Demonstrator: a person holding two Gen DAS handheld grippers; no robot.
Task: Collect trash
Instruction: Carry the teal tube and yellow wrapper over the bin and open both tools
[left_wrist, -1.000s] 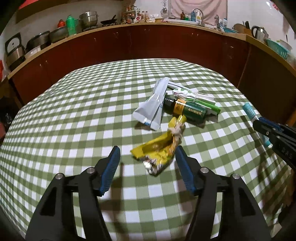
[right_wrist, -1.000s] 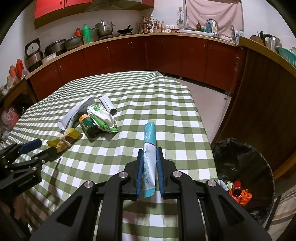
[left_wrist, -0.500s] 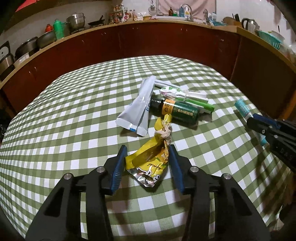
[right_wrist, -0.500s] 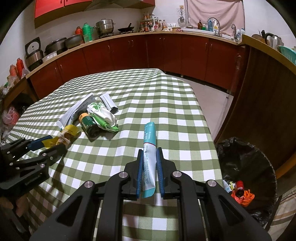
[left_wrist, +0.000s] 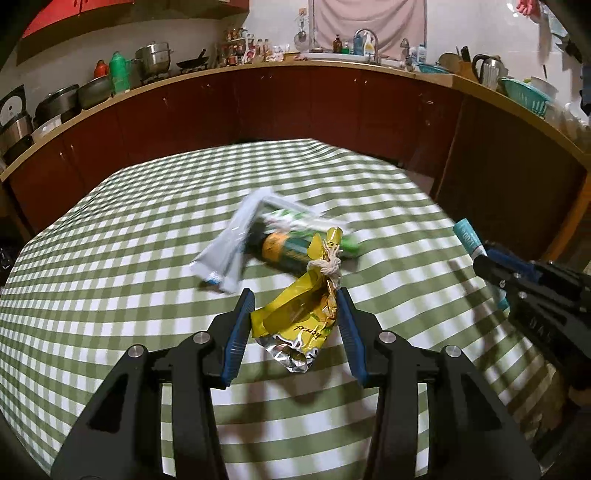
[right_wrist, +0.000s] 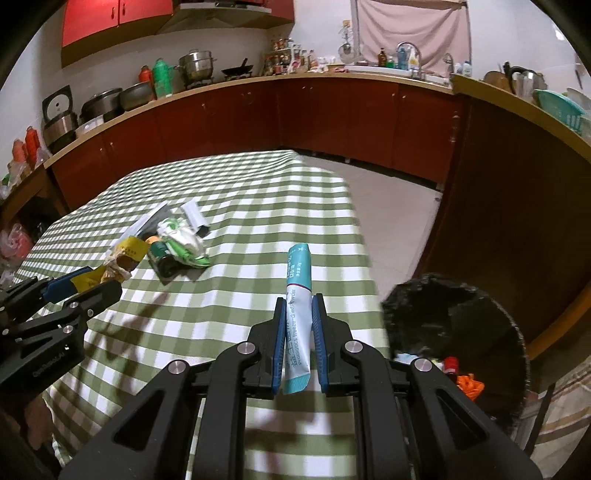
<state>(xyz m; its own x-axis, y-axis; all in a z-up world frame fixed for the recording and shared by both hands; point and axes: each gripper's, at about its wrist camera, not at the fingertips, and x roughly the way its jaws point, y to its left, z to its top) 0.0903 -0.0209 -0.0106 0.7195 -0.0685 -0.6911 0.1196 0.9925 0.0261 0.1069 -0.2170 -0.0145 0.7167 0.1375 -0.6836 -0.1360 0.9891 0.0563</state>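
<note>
Yellow crinkled foil wrapper (left_wrist: 295, 317): pinched between the blue pads of the left claw (left_wrist: 295, 325), lifted off the green-checked tablecloth (left_wrist: 110, 288).
Left claw: closed partway, gripping the wrapper.
Teal-and-white plastic tube (right_wrist: 298, 314): clamped upright in the right claw (right_wrist: 298, 332), jaws nearly together.
Remaining pile: dark green bottle (left_wrist: 284, 253) and grey flat pouch (left_wrist: 229, 247), just ahead of the left claw.
Black-lined trash bin (right_wrist: 461, 325): right of the right claw, beside the table.
</note>
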